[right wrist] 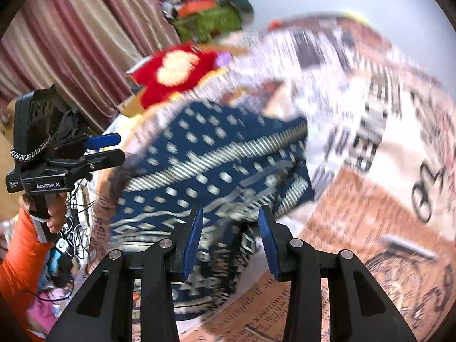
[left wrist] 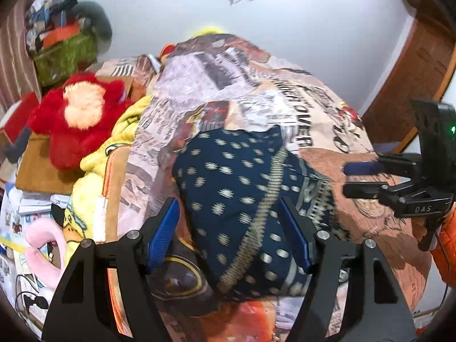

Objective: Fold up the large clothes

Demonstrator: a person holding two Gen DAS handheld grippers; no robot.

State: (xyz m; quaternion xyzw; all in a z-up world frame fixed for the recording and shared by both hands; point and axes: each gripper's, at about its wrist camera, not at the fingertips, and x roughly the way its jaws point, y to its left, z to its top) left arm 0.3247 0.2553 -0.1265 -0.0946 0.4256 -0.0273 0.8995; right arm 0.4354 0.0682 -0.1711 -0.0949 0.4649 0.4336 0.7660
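A dark blue garment with pale dots and a striped gold border (left wrist: 239, 199) lies bunched on the printed bedsheet (left wrist: 285, 97); it also shows in the right wrist view (right wrist: 216, 165). My left gripper (left wrist: 228, 228) is open just above the garment, its blue pads either side of the cloth. My right gripper (right wrist: 230, 236) is open over the garment's near edge. Each gripper shows in the other's view, the right one (left wrist: 362, 179) to the garment's right and the left one (right wrist: 105, 151) to its left. Both views are motion-blurred.
A red plush toy (left wrist: 77, 114) and a yellow blanket (left wrist: 94, 171) lie at the bed's left. A green basket of clothes (left wrist: 62, 51) stands by the striped curtain (right wrist: 71, 42). A wooden door (left wrist: 413, 71) is at right. Cables and papers (left wrist: 22, 213) lie low left.
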